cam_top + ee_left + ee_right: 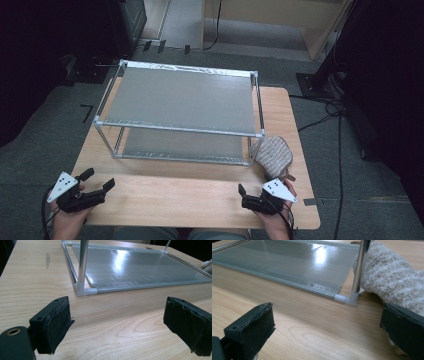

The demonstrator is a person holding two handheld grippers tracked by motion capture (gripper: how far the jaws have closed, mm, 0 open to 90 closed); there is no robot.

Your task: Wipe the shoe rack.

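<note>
Your left gripper [98,181] rests at the near left corner of the wooden table [190,192], its jaws spread wide with nothing between them — only bare wood lies ahead of it. Your right gripper [241,195] sits at the near right, jaws likewise spread and empty. Just beyond its right jaw lies the fuzzy beige slipper [274,157], on the table and pressed against the right front post of the two-tier rack [182,97]. The rack — metal tubes with grey fabric shelves — stands in the middle of the table, its lower shelf [140,270] close above the wood, both shelves bare.
</note>
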